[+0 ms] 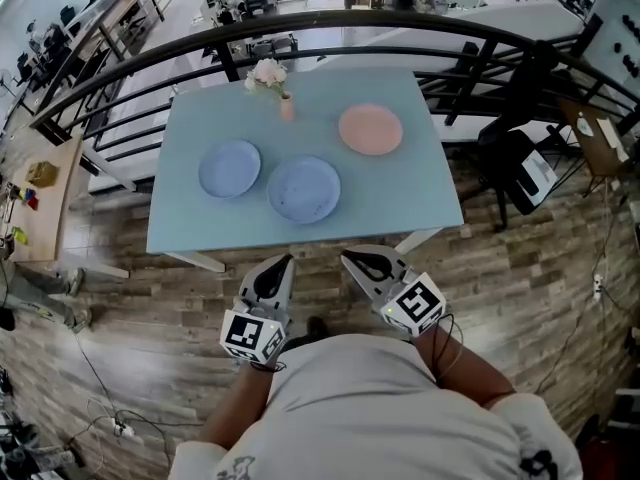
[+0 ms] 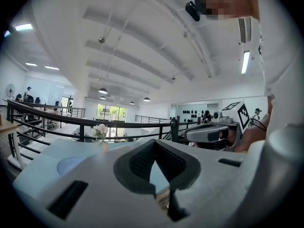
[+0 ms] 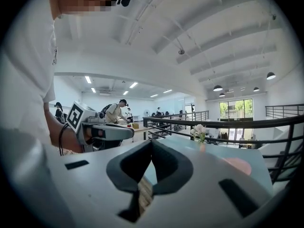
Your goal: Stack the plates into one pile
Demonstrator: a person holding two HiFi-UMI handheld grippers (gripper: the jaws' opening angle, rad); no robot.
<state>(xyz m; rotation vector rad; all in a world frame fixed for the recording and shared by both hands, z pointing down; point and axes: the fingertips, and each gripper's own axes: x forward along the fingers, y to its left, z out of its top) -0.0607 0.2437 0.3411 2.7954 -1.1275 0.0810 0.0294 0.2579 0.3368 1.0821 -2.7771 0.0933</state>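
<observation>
Three plates lie apart on the pale blue table (image 1: 400, 203), none yet on another. A light blue plate (image 1: 229, 168) is toward the left. A darker blue plate (image 1: 303, 189) is just beside it and nearest the front edge. A pink plate (image 1: 370, 129) lies farther back on the right, clear of the other two. The two blue ones nearly touch, so joining them looks like the natural first move, with the pink one to follow. A small vase (image 1: 287, 106) of pale flowers stands at the far side, behind the plates, where it should not hinder a lift made from the front edge.

Short of the table, over the wooden floor (image 1: 520, 268), the left gripper (image 1: 283, 262) and the right gripper (image 1: 348, 258) are held side by side close to the person's body. Both point at the table's near edge. Each gripper view shows its jaws brought together with nothing between them, and only the table top shows past the notch in the pads. Closed and empty suits an approach, but the jaws will need to part before either can take a rim. Beyond the table runs a dark railing (image 1: 330, 23), with the open hall below it.
</observation>
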